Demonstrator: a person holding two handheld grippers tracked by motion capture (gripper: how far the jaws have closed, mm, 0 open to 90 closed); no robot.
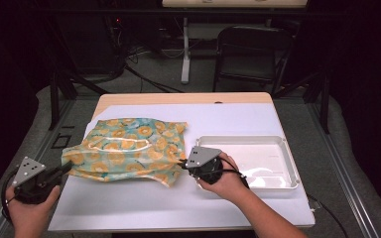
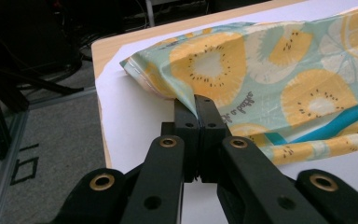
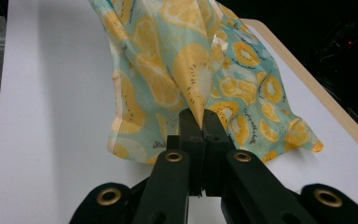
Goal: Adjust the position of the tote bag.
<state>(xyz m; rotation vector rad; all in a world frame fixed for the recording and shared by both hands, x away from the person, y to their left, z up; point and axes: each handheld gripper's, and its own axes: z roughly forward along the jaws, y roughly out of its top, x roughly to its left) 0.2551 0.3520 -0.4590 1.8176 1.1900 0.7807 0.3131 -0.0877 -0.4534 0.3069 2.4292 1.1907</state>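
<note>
White sheeting is laid over the wooden table (image 1: pixel 129 98), where all items are found. Cloth bag (image 1: pixel 129 148), teal printed with yellow fruit slices: spread across the left half of the sheet, its near edge lifted at both ends and stretched between the two grippers. White plastic tray (image 1: pixel 290 163): set on the right half, just beside the bag, nothing seen inside. Left gripper (image 1: pixel 65 168): held at the table's left edge, jaws pinched tight on the bag's left corner. Right gripper (image 1: pixel 182 164): held between bag and tray, jaws pinched tight on a pulled-up fold at the bag's right end.
</note>
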